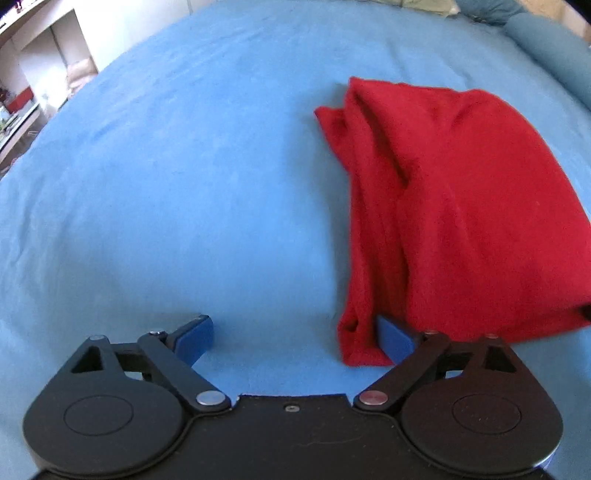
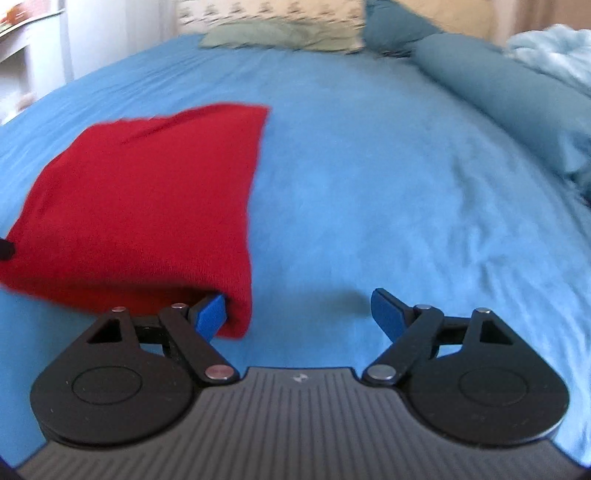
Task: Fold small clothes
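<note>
A small red knitted garment lies bunched and folded on the blue bed sheet. My left gripper stands open low over the sheet. Its right blue pad sits at the garment's near left corner, and a narrow strip of red cloth lies inside that pad; the left pad is over bare sheet. In the right wrist view the same red garment lies to the left. My right gripper is open too, its left pad tucked against the garment's near right corner, its right pad over bare sheet.
Pillows and a rolled blue-grey duvet lie at the far and right side of the bed. A pale blue blanket is bunched at the far right. White shelves stand beyond the bed's left edge.
</note>
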Demonstrator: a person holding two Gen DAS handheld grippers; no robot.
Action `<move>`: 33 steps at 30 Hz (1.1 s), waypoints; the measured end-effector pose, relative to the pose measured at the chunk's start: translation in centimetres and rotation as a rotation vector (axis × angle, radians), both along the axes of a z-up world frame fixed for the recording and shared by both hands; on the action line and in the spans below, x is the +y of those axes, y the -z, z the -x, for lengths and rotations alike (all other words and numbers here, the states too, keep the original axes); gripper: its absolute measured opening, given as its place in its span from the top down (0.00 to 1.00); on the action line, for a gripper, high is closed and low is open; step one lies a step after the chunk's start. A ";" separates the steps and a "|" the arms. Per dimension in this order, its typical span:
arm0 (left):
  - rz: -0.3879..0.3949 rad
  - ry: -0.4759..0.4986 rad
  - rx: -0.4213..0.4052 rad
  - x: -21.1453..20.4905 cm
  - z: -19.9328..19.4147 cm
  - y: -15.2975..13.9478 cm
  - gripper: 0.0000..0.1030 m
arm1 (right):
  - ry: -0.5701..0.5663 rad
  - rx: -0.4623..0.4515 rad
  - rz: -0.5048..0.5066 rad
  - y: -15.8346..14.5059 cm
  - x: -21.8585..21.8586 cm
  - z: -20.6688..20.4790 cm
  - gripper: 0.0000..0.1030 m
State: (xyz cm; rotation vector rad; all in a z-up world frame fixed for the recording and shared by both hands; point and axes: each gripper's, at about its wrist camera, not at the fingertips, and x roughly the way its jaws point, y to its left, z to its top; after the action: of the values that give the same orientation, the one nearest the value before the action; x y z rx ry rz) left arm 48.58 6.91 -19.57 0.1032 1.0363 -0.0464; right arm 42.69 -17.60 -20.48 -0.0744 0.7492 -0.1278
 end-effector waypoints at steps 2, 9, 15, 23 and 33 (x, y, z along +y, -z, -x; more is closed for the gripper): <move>-0.023 0.023 -0.012 -0.3 0.0 0.0 0.05 | -0.055 0.004 0.023 0.0 -0.1 0.5 0.04; -0.043 0.037 0.020 -0.3 -0.3 -1.5 0.05 | -0.176 0.076 0.111 -0.1 -1.7 1.2 0.02; 0.029 0.141 -0.049 0.0 -0.4 -8.0 0.01 | -0.247 0.111 -0.073 -5.7 -4.8 1.6 0.01; 0.244 0.181 0.039 -0.5 -8.7 -7.9 0.01 | -0.201 0.240 -0.501 -8.4 -6.8 -9.9 0.00; 0.366 0.146 0.167 -1.0 -12.2 -2.5 0.21 | -0.150 0.354 -0.673 -1.4 -5.1 -15.7 0.08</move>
State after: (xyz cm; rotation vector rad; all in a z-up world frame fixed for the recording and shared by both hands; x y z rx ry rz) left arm 60.73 5.93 -17.04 -0.1614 1.1697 -0.3807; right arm 58.41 -22.67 -19.09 0.4982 1.1024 0.2907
